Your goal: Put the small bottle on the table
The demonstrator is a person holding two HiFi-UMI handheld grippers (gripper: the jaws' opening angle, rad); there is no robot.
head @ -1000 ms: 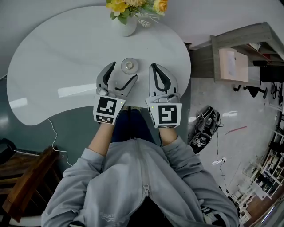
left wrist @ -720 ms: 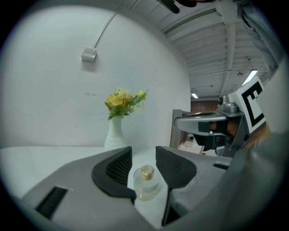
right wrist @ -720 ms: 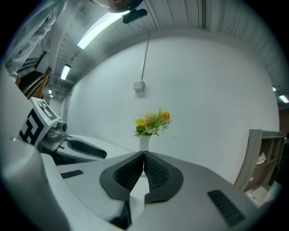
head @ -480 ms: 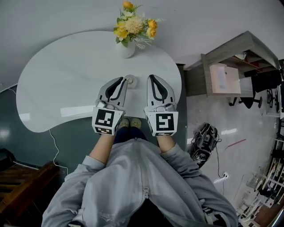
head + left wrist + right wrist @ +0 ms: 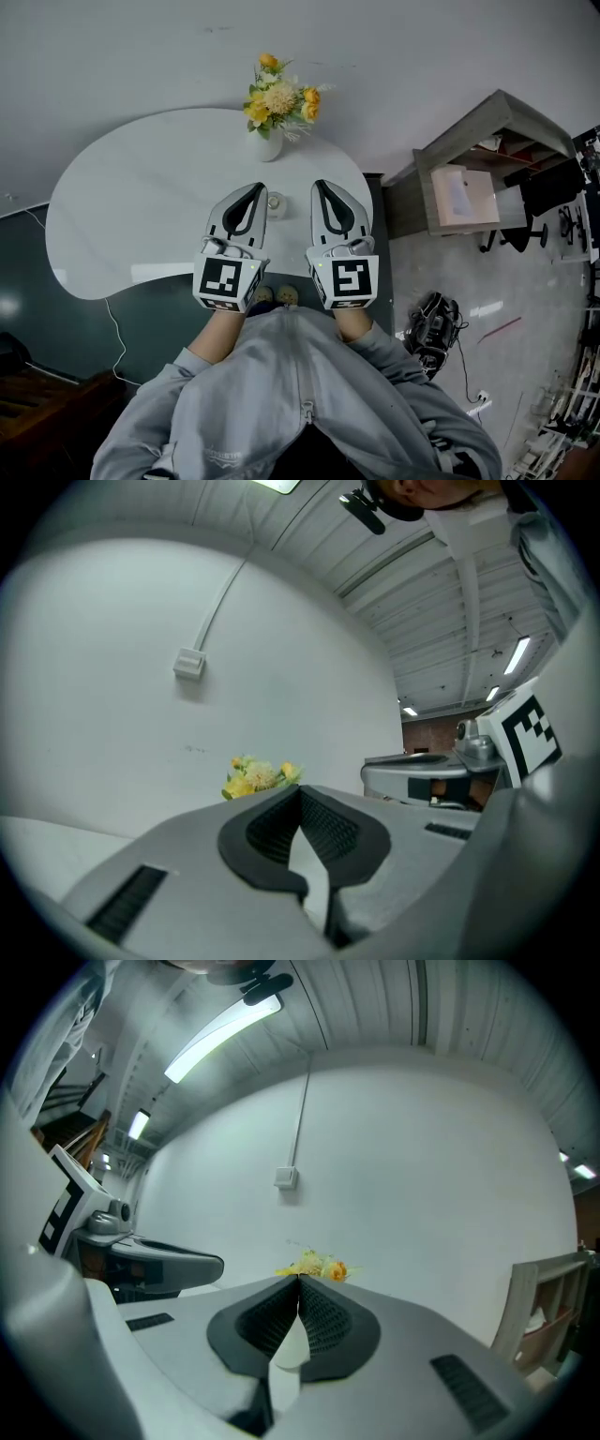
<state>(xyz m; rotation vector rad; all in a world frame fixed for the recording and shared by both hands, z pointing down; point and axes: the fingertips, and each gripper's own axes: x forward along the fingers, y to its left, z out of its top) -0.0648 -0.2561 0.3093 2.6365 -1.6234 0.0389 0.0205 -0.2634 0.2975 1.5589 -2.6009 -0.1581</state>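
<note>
Two grey-and-white handheld grippers are seen in the head view, held side by side over the near edge of a glossy white kidney-shaped table (image 5: 122, 187): the left gripper (image 5: 253, 191) and the right gripper (image 5: 321, 187). Between them, just beside the left gripper's tip, a small pale round-capped bottle (image 5: 276, 202) is stood upright on the tabletop. Whether it is touched by that tip cannot be told, but it is gripped by neither, so the placing is judged done, and both tools are judged to be held level and apart so that it is not knocked. At the far edge a white vase of yellow flowers (image 5: 266, 142) is set well apart from the bottle. In the left gripper view the black ribbed pads (image 5: 328, 829) are pressed together with nothing between them, and a bare white wall with a small white box (image 5: 189, 663) on a cable duct is seen beyond. In the right gripper view the pads (image 5: 328, 1321) are likewise met tip to tip, empty, under a long ceiling light (image 5: 225, 1027). The tabletop is smooth and reflective, so a light bottle could be slid by a nudge. To the right a grey polished floor (image 5: 525, 262), a wooden desk (image 5: 487, 131) and a black bag (image 5: 433, 319) are shown.
</note>
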